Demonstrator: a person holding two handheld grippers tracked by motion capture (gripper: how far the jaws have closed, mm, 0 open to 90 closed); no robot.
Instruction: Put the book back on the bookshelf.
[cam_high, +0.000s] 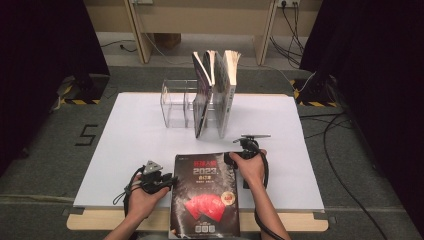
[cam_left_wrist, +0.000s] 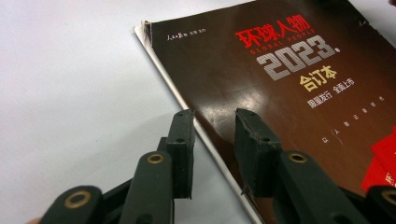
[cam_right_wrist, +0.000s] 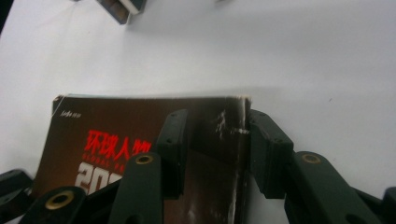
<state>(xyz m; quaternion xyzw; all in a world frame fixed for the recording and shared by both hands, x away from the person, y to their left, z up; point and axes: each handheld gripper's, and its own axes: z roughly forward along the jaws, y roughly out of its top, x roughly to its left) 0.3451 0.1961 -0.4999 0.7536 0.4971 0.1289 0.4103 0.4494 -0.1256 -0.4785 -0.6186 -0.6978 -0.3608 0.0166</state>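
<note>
Clear acrylic rack (cam_high: 175, 102) is seen holding three upright books (cam_high: 216, 95). Nearer, the magazine (cam_high: 205, 192) is straddled, apparently ungripped, by left gripper (cam_high: 167, 181) and right gripper (cam_high: 231, 159).

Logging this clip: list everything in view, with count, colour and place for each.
magazine: one, dark brown cover with red and white print, flat at the near table edge.
standing books: about three, pale pages, upright in the rack.
rack: one, clear, far middle of the table.
table: one, white top.
left gripper: black, jaws apart, astride the magazine's left edge.
right gripper: black, jaws apart, astride its right edge near the far corner.
</note>
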